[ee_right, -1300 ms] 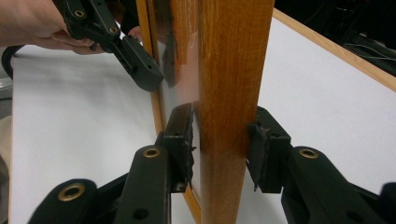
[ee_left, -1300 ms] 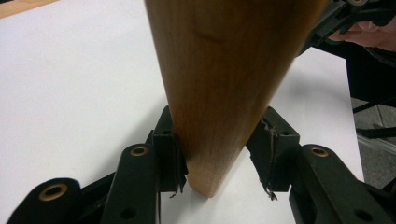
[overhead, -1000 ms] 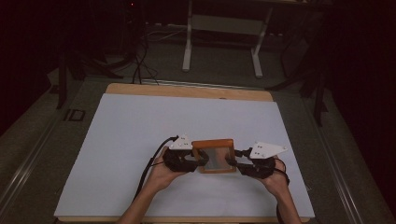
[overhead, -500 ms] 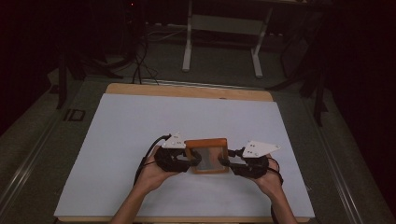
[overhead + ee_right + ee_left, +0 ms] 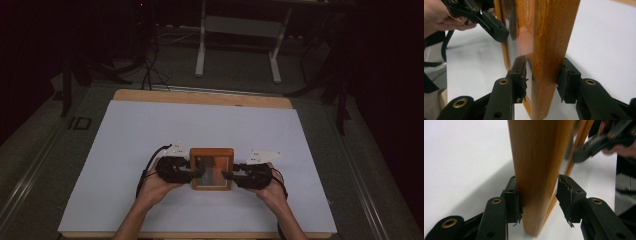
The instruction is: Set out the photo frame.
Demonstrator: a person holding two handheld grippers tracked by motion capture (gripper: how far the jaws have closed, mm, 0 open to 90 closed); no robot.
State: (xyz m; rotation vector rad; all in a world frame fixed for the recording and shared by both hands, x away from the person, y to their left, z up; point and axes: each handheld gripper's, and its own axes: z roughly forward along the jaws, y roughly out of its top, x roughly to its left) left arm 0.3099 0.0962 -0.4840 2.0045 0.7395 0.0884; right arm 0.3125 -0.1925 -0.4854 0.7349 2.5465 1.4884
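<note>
Wooden frame (image 5: 212, 169) now squarer, nearer, between left gripper (image 5: 196, 173), jaws slightly slack, and right gripper (image 5: 227, 175), jaws clamping it.

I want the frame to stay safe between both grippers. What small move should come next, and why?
Probably close the left gripper a little. Its jaws straddle the left edge of the wooden picture frame, but one pad stands off the wood with a visible gap. The right gripper looks pressed on both faces of the other edge, so the hold seems uneven.
</note>
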